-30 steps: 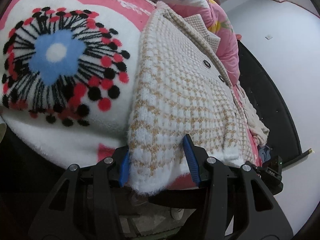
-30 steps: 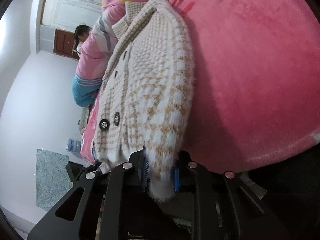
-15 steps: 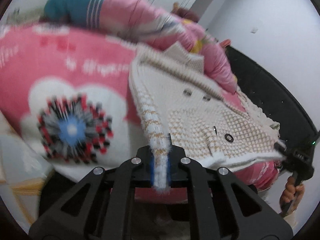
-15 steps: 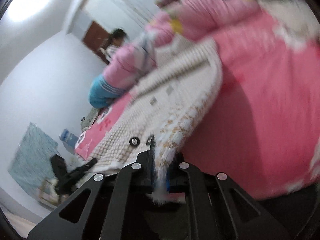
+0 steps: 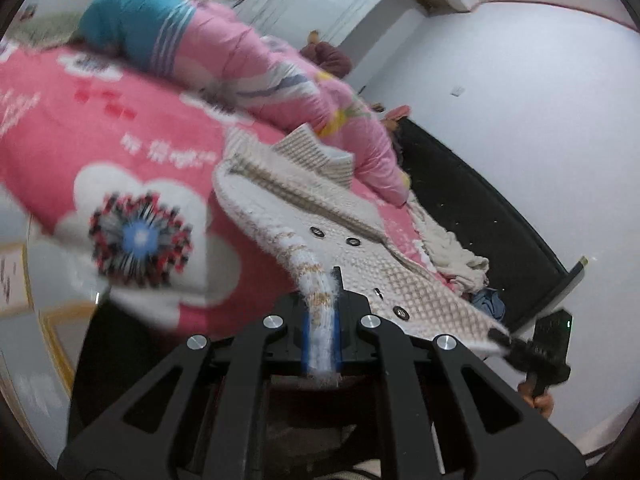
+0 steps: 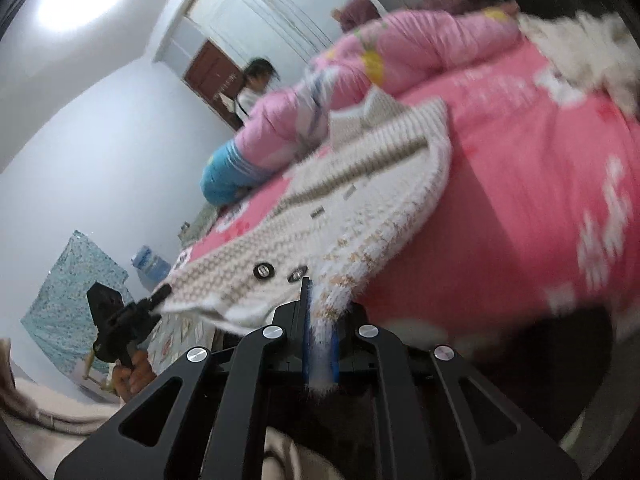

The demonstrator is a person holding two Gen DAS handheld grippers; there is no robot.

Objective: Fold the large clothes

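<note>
Knitted cardigan [image 5: 340, 236] in both grippers

- I'm looking into a home bedroom: a bed [image 5: 48, 128] takes up most of both views, covered by a pink fleece blanket [image 6: 532, 184] with white flowers.
- A rolled pink quilt [image 5: 256, 64] lies along its far side.
- A dark headboard [image 5: 480, 216] stands against plain white walls.
- White panelled doors [image 6: 256, 4] and a brown door [image 6: 212, 76] close the room.
- A water jug [image 6: 150, 266] stands near a patterned cloth [image 6: 68, 296].
</note>
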